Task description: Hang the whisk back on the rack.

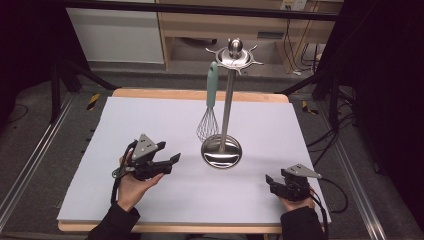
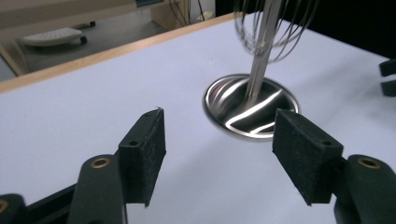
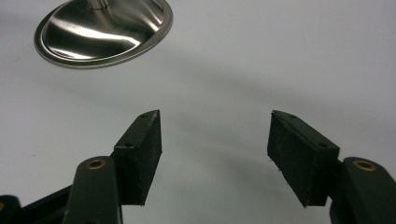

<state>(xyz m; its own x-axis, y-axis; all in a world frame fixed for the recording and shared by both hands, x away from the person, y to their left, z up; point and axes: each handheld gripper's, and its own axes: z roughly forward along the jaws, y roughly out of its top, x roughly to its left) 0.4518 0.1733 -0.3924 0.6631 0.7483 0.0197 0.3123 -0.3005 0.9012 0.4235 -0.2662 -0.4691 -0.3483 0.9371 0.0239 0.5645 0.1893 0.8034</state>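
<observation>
A steel utensil stand [image 1: 226, 105] rises from its round base [image 1: 221, 151] at the middle of the white table. A whisk with a teal handle [image 1: 212, 87] hangs from the stand's top ring, its wire head [image 1: 207, 126] just above the base. My left gripper [image 1: 172, 161] rests low at the left of the base, open, with nothing between its jaws. In the left gripper view, the gripper [image 2: 218, 135] faces the base [image 2: 251, 107] and whisk wires [image 2: 275, 28]. My right gripper [image 1: 270, 182] sits near the front right, open and empty; the right gripper view has the gripper [image 3: 215, 135] below the base [image 3: 103, 29].
The white board [image 1: 150, 120] covers a wooden table with its edge [image 1: 200, 94] at the back. Metal rails [image 1: 30, 165] run along both sides on the floor. A wooden cabinet [image 1: 250, 25] stands behind. Cables [image 1: 330, 140] lie at the right.
</observation>
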